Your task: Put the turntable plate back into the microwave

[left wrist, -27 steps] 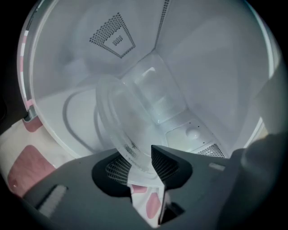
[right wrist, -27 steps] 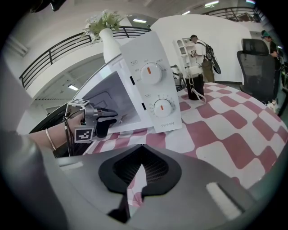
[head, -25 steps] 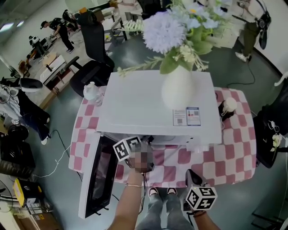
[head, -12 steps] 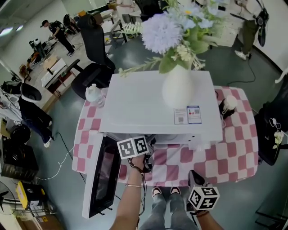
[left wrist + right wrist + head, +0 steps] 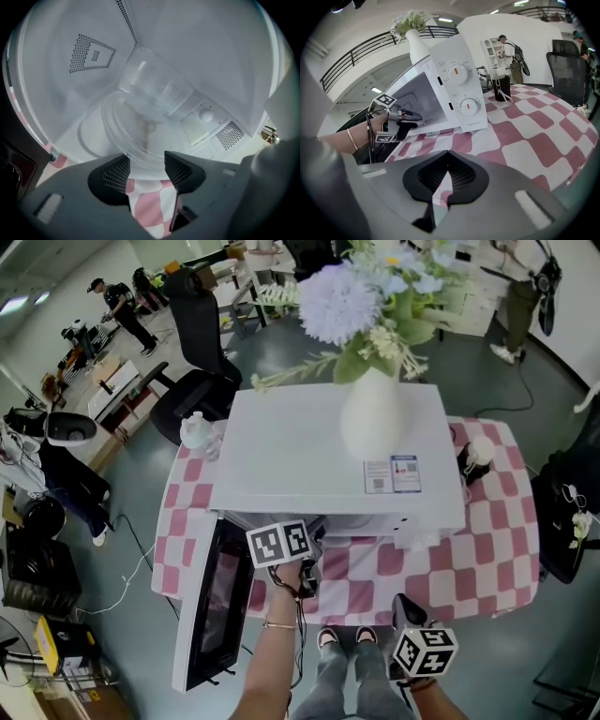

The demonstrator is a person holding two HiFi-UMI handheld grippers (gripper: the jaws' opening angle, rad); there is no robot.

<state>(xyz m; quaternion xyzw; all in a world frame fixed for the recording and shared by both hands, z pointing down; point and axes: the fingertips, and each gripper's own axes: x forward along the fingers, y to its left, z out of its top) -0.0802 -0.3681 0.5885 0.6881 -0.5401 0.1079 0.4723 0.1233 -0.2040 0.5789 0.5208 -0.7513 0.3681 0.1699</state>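
Left gripper (image 5: 146, 161) jaws, just opened, straddle the turntable plate (image 5: 140, 136) rim, releasing it inside the microwave (image 5: 309, 446); right gripper (image 5: 447, 157) waits, jaws together, empty.

White microwave (image 5: 319, 451), pink-and-white checked tablecloth (image 5: 487, 559)

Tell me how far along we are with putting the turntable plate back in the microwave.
Done: the door of the microwave is open and the turntable plate lies inside the cavity. In hand: the left tongs have just been opening, with the plate's near rim between their jaws but not pressed; the right tongs are shut and empty. Left: withdraw, probably check the seating, shut the door.
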